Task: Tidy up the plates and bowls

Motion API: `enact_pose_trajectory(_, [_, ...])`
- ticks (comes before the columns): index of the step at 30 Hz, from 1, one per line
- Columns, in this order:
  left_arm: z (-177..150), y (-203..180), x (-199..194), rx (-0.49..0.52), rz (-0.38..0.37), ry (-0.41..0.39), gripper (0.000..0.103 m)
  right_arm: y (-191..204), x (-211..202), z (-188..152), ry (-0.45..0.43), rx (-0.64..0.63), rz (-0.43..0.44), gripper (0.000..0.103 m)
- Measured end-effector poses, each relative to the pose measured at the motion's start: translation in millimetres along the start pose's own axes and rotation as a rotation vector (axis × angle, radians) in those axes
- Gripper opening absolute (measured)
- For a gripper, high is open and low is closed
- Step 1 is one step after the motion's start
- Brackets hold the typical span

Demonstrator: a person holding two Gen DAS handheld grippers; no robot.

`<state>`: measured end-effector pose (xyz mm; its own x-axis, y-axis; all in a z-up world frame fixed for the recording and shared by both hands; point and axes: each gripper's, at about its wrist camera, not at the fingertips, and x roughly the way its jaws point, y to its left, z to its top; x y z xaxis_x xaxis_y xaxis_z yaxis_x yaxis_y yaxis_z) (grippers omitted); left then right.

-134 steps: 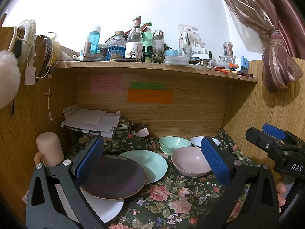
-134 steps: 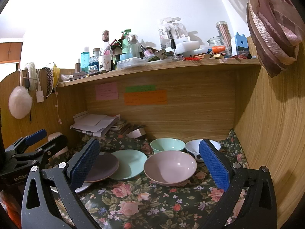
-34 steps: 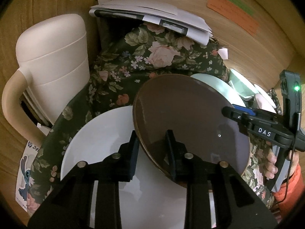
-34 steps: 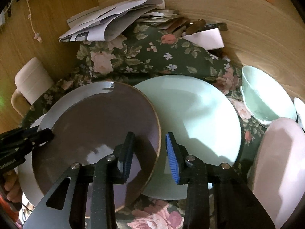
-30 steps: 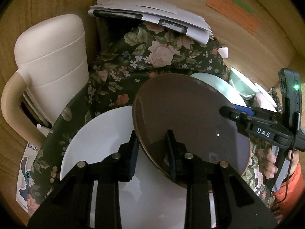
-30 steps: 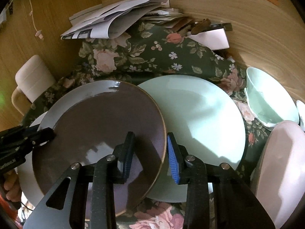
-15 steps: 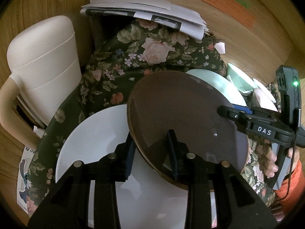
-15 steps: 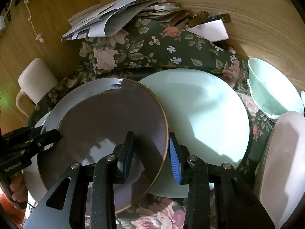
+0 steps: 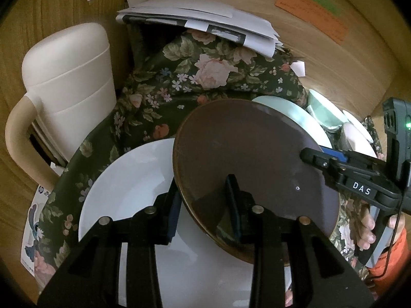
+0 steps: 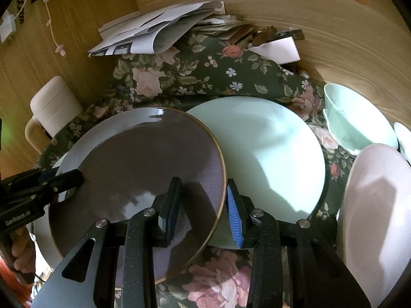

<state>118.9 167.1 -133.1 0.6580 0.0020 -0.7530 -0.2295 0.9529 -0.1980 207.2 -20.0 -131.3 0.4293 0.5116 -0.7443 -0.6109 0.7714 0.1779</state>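
Plates (image 10: 143,166) on floral cloth (image 10: 205,74), wooden alcove (image 10: 321,33)

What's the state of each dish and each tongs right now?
Brown plate: gripped at both edges, overlapping two plates.
White plate: flat, partly under brown plate.
Green plate: flat, edge under brown plate.
Green bowl: upright, empty.
Left tongs: clamped on rim.
Right tongs: clamped on rim.

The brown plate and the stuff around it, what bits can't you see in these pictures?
- Brown plate: its underside is hidden in both views, so where it rests cannot be told.
- White plate: the brown plate and the left tool cover much of it in the left view.
- Pink bowl: cut off by the right view's edge.
- Orange note: writing too small to read, left view.
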Motion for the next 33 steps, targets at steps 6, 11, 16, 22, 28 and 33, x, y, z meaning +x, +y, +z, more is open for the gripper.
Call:
enact_pose_trajectory(6, [-1, -4, -6, 0.0, -0.001, -0.017, 0.033, -2, -15, -7, -0.026, 0.007, -0.007, 0.031])
enact_pose_trajectory(11, [-3, -10, -16, 0.013, -0.003, -0.048, 0.033, -3, -31, -11, -0.05, 0.014, -0.011, 0.031])
enact_pose_trajectory(16, [-4, -18, -24, 0.018, -0.019, -0.059, 0.033, -3, -46, -17, -0.075, 0.022, -0.025, 0.031])
enact_pose_trajectory(22, [-9, -29, -32, 0.024, -0.046, -0.065, 0.033, -7, -64, -27, -0.095, 0.036, -0.036, 0.031])
enact_pose_trajectory(28, [-16, -43, -40, 0.041, -0.069, -0.072, 0.033, -12, -81, -39, -0.113, 0.055, -0.053, 0.031])
enact_pose_trajectory(33, [-22, -55, -45, 0.053, -0.089, -0.072, 0.033, -17, -96, -50, -0.127, 0.073, -0.062, 0.031])
